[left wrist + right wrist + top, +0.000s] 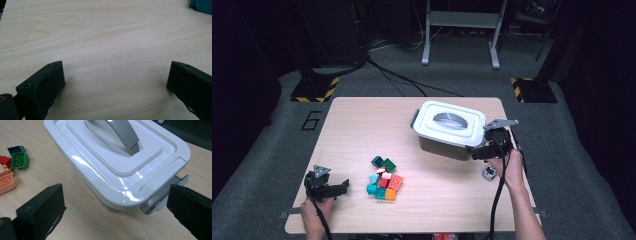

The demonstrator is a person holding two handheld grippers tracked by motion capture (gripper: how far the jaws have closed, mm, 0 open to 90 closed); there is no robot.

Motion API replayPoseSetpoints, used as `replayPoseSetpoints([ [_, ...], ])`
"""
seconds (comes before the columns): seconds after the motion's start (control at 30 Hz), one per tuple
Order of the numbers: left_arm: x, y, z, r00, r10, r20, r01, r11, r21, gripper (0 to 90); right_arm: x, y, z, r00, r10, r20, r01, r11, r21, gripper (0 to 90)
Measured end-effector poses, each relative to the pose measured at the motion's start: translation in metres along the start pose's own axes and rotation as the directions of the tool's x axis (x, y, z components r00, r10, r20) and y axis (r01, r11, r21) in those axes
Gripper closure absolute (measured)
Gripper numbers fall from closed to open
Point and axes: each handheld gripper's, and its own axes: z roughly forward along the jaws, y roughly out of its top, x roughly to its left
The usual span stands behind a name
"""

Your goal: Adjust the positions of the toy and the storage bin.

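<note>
A white lidded box [447, 127] with a grey handle [449, 120] stands right of the table's centre. My right gripper [482, 151] is open at the box's near right corner. In the right gripper view its jaws straddle that corner of the box [120, 167], and a grey side latch [162, 195] hangs open beside the right jaw. A pile of several coloured bricks [384, 179] lies at the table's near middle. My left gripper [343, 187] is open low over bare wood [110, 50], left of the pile, with nothing between its jaws.
A small grey and white object [489, 173] lies on the table by the right hand. A grey latch [414, 119] shows at the box's far left end. The wooden table [362, 125] is bare at left and back. Black and yellow stand bases [314, 89] sit on the floor beyond.
</note>
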Motion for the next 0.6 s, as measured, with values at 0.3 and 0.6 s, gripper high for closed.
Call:
replayPoseSetpoints([
  [0.3, 0.0, 0.0, 0.0, 1.0, -0.001, 0.0, 0.001, 1.0, -0.001, 1.3, -0.007, 0.02, 0.021, 0.9998, -0.015, -0.009, 0.016, 1.0, 0.018, 4.2],
  [0.6, 0.0, 0.0, 0.001, 1.0, -0.002, -0.004, 0.002, 1.0, -0.009, 1.3, -0.008, 0.038, 0.039, 0.999, -0.04, -0.021, 0.041, 0.999, 0.034, 16.1],
])
